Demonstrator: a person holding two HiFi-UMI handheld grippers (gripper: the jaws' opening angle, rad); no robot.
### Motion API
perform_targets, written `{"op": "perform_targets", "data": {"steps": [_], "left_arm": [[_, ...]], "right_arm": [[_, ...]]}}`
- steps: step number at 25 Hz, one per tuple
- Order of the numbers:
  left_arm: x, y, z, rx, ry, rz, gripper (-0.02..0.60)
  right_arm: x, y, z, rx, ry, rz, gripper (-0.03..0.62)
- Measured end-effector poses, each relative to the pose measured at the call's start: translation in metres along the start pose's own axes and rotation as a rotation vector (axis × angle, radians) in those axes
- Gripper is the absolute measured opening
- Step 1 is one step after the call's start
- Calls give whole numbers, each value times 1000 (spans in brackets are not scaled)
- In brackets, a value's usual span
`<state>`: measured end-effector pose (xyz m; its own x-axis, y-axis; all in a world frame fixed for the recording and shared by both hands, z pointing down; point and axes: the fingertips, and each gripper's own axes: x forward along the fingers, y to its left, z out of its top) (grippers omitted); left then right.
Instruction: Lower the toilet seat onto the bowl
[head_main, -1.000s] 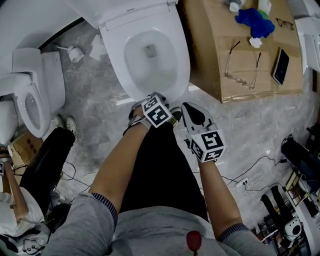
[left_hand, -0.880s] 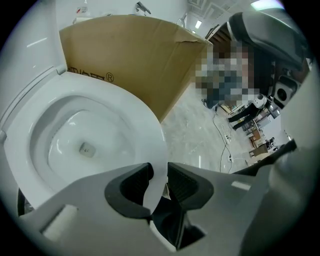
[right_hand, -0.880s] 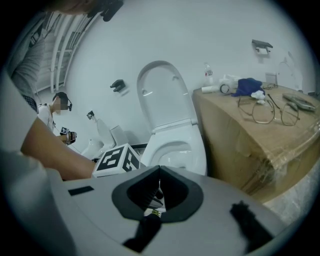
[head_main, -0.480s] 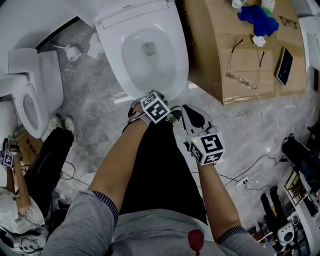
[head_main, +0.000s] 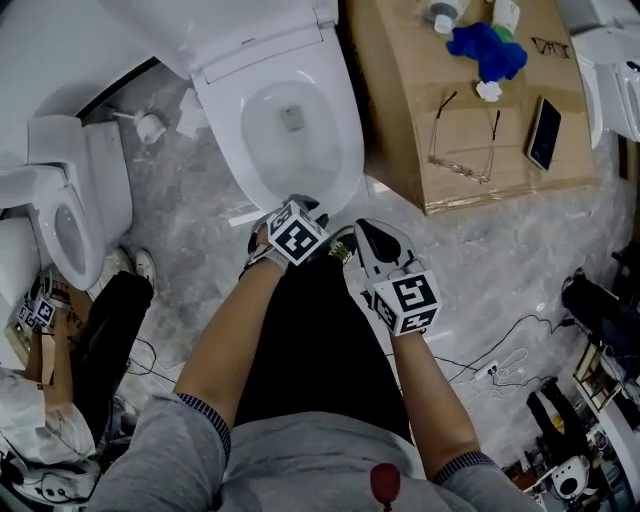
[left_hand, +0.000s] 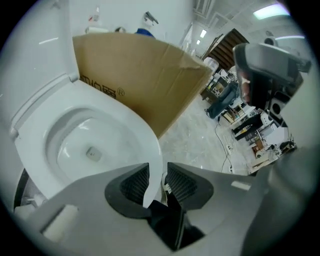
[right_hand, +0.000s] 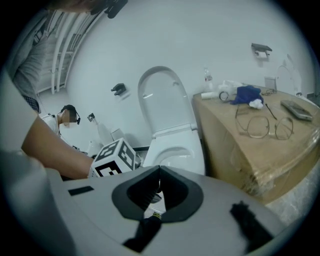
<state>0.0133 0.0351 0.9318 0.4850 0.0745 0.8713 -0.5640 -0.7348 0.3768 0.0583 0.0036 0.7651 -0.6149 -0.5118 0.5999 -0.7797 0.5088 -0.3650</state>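
Note:
A white toilet stands ahead with its lid (head_main: 215, 25) raised and its seat (head_main: 345, 140) lying over the bowl. My left gripper (head_main: 298, 207) is at the seat's front edge. In the left gripper view its jaws (left_hand: 157, 182) straddle the white front rim of the seat (left_hand: 117, 117) and close on it. My right gripper (head_main: 372, 232) hangs just right of the left one, short of the bowl, shut with nothing in it. The right gripper view shows its tips (right_hand: 159, 175) meeting, the upright lid (right_hand: 162, 100) and the left gripper's marker cube (right_hand: 115, 157).
A cardboard box (head_main: 400, 120) stands right of the toilet, bearing glasses (head_main: 460, 140), a phone (head_main: 543, 132) and a blue cloth (head_main: 485, 50). A second toilet (head_main: 60, 220) is at the left, with another person (head_main: 60, 400) below it. Cables (head_main: 510, 350) lie on the floor.
My left gripper has risen a little at the seat's front edge. The right gripper has barely shifted. The person at the left has brought a marker cube into view.

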Motion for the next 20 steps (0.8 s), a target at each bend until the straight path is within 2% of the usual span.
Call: {"op": "perform_targets", "data": {"steps": [4, 9, 12, 16, 20], "left_arm": [[-72, -22, 32, 1, -131, 42, 124], [-178, -46, 73, 42, -312, 142, 124], [-242, -71, 94, 38, -449, 176, 121], [-333, -108, 124, 69, -667, 204, 120], [-416, -145, 137, 86, -818, 245, 101]], "right_arm": [[-23, 15, 39, -42, -30, 35, 14], [-56, 48, 108, -115, -112, 111, 14], [-79, 71, 143, -150, -148, 166, 14], [-114, 111, 186, -228, -187, 236, 14], [-153, 151, 223, -275, -227, 316, 14]]}}
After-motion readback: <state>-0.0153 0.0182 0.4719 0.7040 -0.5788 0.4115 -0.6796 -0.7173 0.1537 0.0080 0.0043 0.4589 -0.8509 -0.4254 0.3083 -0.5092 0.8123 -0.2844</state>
